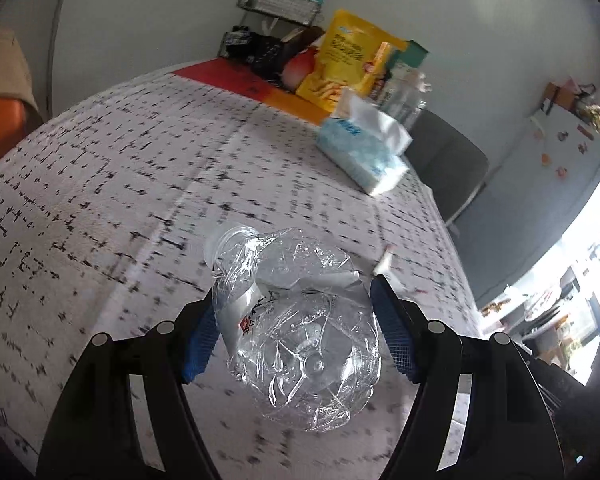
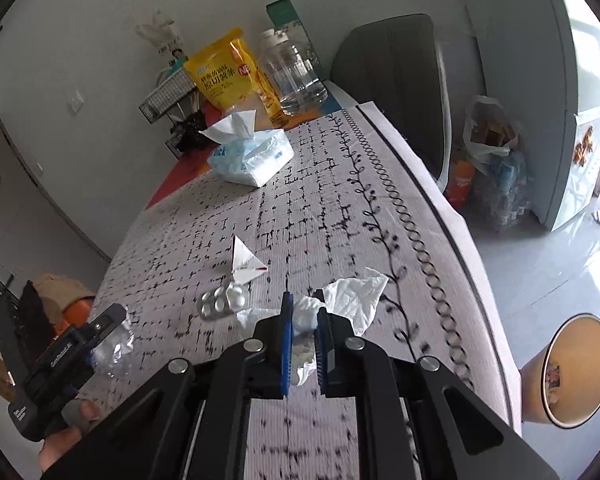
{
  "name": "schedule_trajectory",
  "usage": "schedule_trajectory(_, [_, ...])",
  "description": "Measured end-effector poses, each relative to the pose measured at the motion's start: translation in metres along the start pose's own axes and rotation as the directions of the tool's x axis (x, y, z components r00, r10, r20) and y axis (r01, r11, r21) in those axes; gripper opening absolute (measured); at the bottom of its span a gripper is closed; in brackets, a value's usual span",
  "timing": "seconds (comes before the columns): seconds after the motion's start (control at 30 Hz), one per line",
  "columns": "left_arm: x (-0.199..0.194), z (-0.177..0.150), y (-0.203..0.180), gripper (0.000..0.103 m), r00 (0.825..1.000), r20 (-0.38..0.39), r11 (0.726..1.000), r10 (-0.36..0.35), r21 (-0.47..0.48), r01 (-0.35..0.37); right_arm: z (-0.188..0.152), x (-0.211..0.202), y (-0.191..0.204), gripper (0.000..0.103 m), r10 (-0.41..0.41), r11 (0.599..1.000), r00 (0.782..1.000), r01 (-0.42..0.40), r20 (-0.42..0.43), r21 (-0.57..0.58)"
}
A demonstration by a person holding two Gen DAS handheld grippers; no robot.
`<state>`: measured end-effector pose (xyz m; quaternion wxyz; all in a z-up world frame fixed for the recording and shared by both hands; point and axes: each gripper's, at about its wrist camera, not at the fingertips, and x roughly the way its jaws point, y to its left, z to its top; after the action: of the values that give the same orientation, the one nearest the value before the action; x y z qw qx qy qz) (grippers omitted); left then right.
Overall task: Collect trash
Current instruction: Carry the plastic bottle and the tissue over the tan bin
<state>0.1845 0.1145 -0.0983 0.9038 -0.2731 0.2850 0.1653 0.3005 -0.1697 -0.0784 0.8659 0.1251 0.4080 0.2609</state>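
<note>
My left gripper is shut on a crushed clear plastic bottle and holds it above the patterned tablecloth. The same gripper with the bottle shows at the lower left of the right wrist view. My right gripper is shut on a crumpled white tissue near the table's right edge. A torn white wrapper and an empty blister pack lie on the cloth just ahead and left of it. A tan waste bin stands on the floor at the right.
A tissue pack, a yellow snack bag, a glass jar and a wire rack sit at the table's far end. A grey chair stands beyond the right edge. Bags lie on the floor by the fridge.
</note>
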Motion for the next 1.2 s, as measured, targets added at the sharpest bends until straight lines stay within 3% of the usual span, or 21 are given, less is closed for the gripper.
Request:
schedule_trajectory(0.27, [-0.020, -0.015, -0.056, 0.071, 0.998, 0.014, 0.994, -0.058, 0.093, 0.056, -0.009, -0.047, -0.030, 0.010, 0.034, 0.998, 0.997, -0.038, 0.066, 0.054])
schedule_trajectory(0.57, [-0.013, -0.046, -0.141, 0.071, 0.986, -0.056, 0.964, -0.158, 0.210, 0.166, -0.017, -0.098, -0.094, 0.010, -0.021, 0.987, 0.989, -0.002, 0.145, 0.160])
schedule_trajectory(0.87, [0.008, -0.091, -0.238, 0.071, 0.960, -0.158, 0.905, -0.232, 0.326, 0.272, -0.028, -0.139, -0.177, 0.010, -0.108, 0.955, 0.974, 0.046, 0.200, 0.292])
schedule_trajectory(1.2, [0.051, -0.159, -0.332, 0.071, 0.913, -0.313, 0.832, -0.261, 0.407, 0.377, -0.049, -0.164, -0.277, 0.011, -0.217, 0.890, 0.954, 0.106, 0.207, 0.444])
